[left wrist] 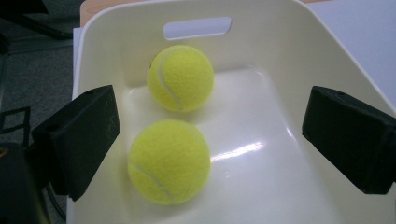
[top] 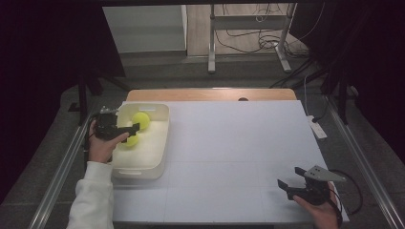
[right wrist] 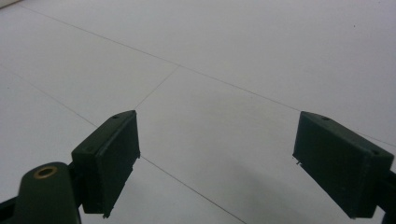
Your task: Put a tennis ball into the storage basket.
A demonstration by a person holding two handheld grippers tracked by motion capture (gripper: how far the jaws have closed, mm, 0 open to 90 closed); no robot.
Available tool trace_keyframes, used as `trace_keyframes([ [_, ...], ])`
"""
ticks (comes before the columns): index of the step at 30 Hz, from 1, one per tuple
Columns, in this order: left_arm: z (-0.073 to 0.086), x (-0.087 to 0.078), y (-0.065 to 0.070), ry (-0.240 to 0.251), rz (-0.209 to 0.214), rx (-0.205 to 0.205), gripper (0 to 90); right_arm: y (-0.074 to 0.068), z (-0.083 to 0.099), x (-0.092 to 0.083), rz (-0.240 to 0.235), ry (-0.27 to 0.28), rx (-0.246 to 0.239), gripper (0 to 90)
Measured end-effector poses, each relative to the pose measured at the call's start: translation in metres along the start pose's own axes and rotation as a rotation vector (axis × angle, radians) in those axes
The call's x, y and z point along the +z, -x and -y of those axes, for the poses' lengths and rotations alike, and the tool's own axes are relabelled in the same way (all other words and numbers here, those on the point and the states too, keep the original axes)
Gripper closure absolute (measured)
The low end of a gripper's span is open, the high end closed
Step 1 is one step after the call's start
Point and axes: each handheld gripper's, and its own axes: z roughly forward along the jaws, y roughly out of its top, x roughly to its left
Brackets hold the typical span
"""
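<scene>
Inside the cream bin (left wrist: pixel 327 56) at the table (top: pixel 229 143) left edge, two tennis balls (left wrist: pixel 169 161) already lying loose, left tool (left wrist: pixel 210 140) spread above them, right tool (top: pixel 292 185) spread over bare surface, nothing pinched; probably near finished.

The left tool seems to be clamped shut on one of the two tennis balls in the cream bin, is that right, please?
Not quite. The left tool is open over the cream bin: the left gripper view shows both tennis balls lying free on the bin floor, with neither pad touching them.
</scene>
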Motion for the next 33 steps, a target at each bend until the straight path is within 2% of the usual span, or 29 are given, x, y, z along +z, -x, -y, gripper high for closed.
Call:
trace_keyframes([
  [5, -0.001, -0.003, 0.003, 0.026, 0.046, -0.002, 6.0, 0.000, 0.000, 0.000, 0.000, 0.000, 0.000, 14.8],
  [7, -0.001, -0.004, 0.005, 0.036, 0.078, 0.001, 6.5, 0.000, 0.000, 0.001, -0.001, -0.001, -0.001, 14.8],
  [8, -0.001, -0.004, 0.005, 0.036, 0.078, 0.001, 6.6, 0.000, 0.000, 0.001, -0.001, -0.001, -0.001, 14.8],
  [13, 0.000, -0.008, 0.014, 0.067, 0.119, 0.023, 6.7, 0.000, 0.000, 0.001, -0.004, 0.000, -0.003, 14.8],
  [16, 0.000, -0.011, 0.018, 0.087, 0.161, 0.024, 6.8, 0.000, 0.000, 0.000, -0.003, 0.002, -0.002, 14.8],
  [19, 0.000, -0.015, 0.020, 0.101, 0.225, 0.005, 6.9, 0.000, 0.000, 0.000, -0.007, 0.005, -0.003, 14.8],
  [22, 0.001, -0.017, 0.022, 0.110, 0.254, 0.004, 7.2, 0.000, 0.000, 0.000, -0.007, 0.006, -0.005, 14.8],
  [24, 0.003, -0.018, 0.025, 0.111, 0.263, 0.012, 7.4, 0.000, 0.000, 0.000, -0.004, 0.005, -0.004, 14.8],
  [29, 0.011, -0.020, 0.035, 0.113, 0.254, 0.042, 7.2, 0.000, 0.000, 0.000, -0.008, 0.006, -0.003, 14.8],
  [33, 0.017, -0.023, 0.042, 0.121, 0.261, 0.083, 7.1, 0.000, 0.000, 0.000, -0.005, 0.007, -0.002, 14.8],
])
